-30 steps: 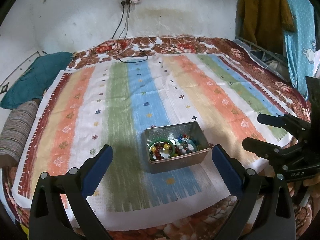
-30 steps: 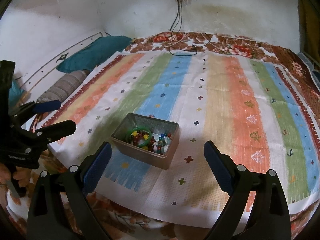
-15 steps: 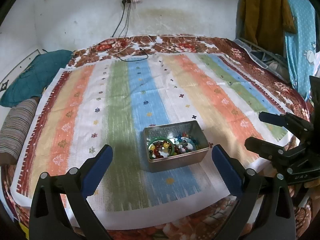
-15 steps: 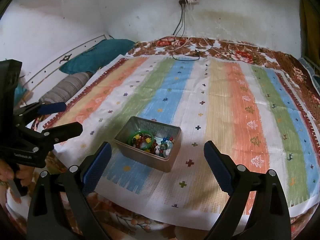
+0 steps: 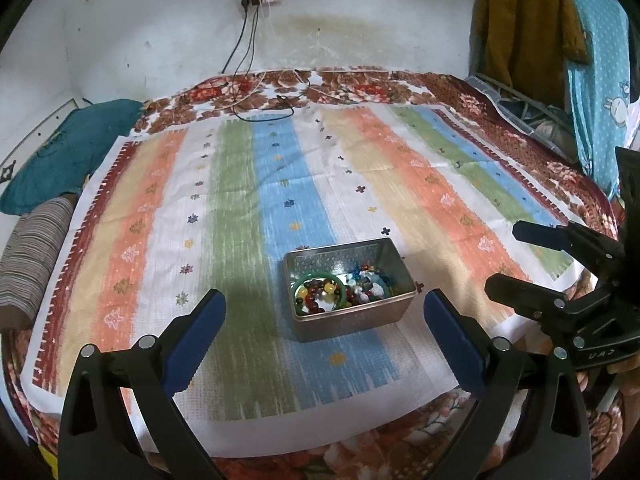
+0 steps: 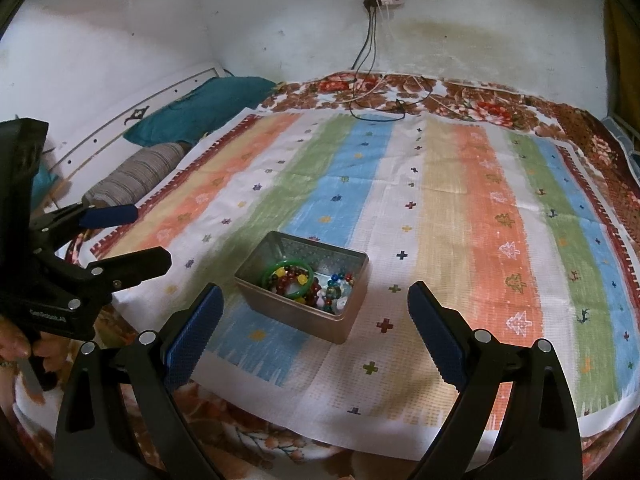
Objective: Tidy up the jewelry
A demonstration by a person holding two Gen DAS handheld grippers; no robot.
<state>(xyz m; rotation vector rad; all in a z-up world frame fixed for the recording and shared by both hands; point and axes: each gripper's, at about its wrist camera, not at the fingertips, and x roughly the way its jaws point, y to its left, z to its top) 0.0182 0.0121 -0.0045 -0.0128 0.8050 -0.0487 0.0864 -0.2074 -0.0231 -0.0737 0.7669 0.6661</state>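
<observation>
Fingers (image 5: pixel 216 322) of my left gripper (image 5: pixel 324 332) stand wide apart and empty, as do those of my right gripper (image 6: pixel 316 330); both hang just short of the metal tin (image 5: pixel 352 324) on the bed's striped cloth (image 5: pixel 240 200). Any reach in should come straight down, clear of the thin walls. Inside lie a green bangle (image 5: pixel 298 282) and mixed beads (image 5: pixel 370 282), heaped together.

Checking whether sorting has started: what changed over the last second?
Nothing taken or released. The tin sits a little higher in both views. Left gripper and right gripper are both open and empty as before; the beads and green bangle remain in the tin.
</observation>
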